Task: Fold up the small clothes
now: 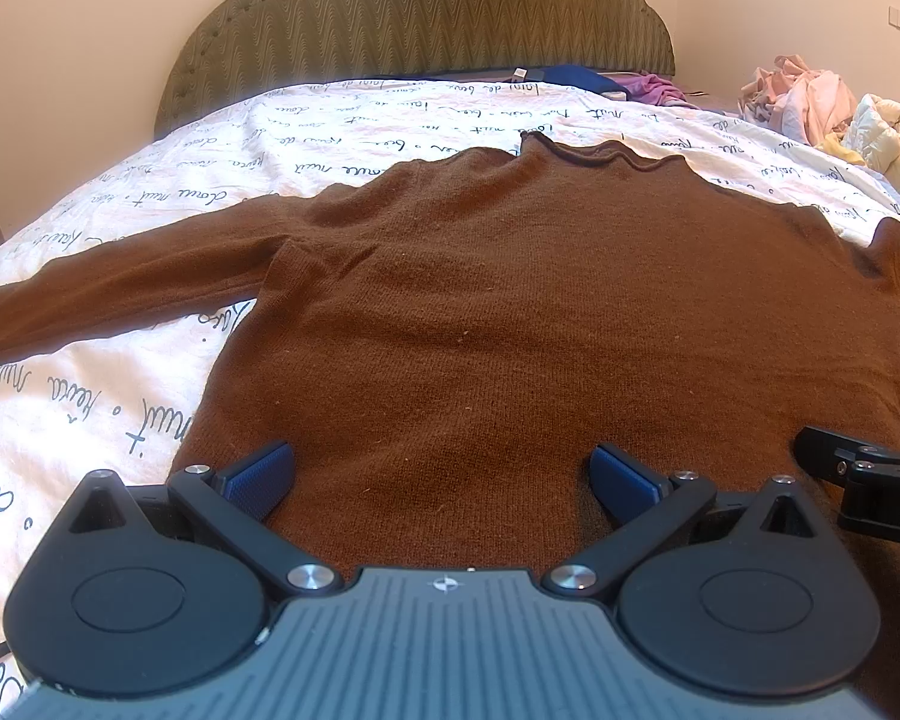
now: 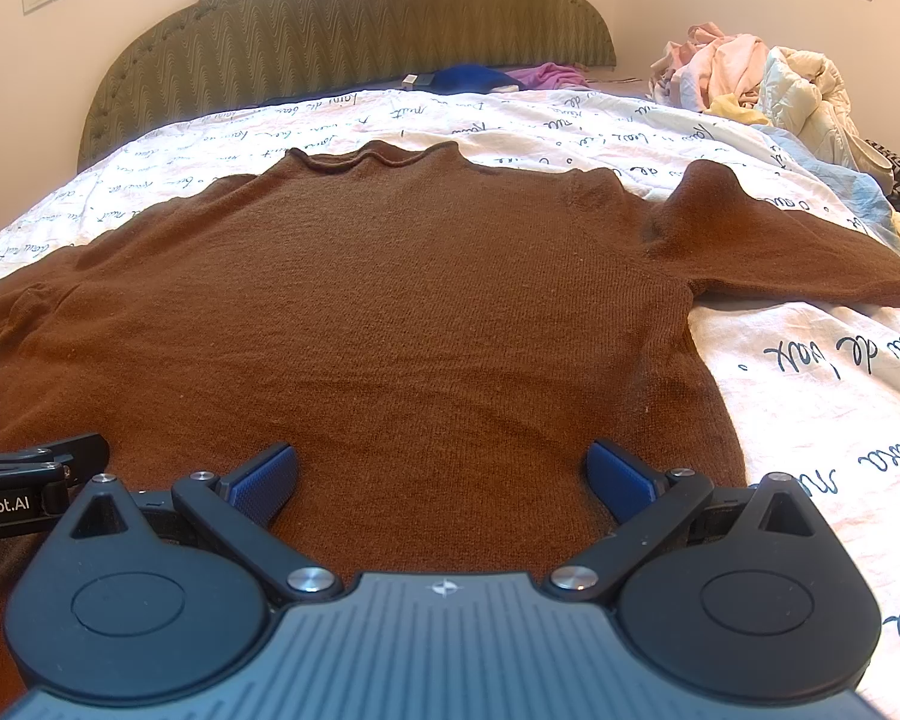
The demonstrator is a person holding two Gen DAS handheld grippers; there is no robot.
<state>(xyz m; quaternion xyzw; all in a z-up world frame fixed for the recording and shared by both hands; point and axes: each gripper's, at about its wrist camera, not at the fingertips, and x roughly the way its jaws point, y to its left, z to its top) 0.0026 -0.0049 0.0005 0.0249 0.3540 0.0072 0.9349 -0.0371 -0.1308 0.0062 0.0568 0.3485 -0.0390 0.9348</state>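
Brown knit sweater (image 1: 546, 312) is laid out flat on the bed, on a white duvet cover (image 1: 90, 396) printed with dark cursive writing. From the left wrist view, the left gripper (image 1: 443, 477) sits low over the sweater's near hem with its blue pads (image 1: 258, 477) spread wide, nothing between them. One sleeve runs out to the left, collar points toward the green padded headboard (image 1: 414, 12). A bit of the right gripper (image 1: 864, 480) pokes in at the right edge.

Right wrist view: same deal, right gripper (image 2: 443, 477) hovering at the hem, jaws wide apart and empty, other sleeve stretching off right. Pile of pale clothes (image 2: 750, 78) is heaped at the far right of the bed, well apart from the sweater.
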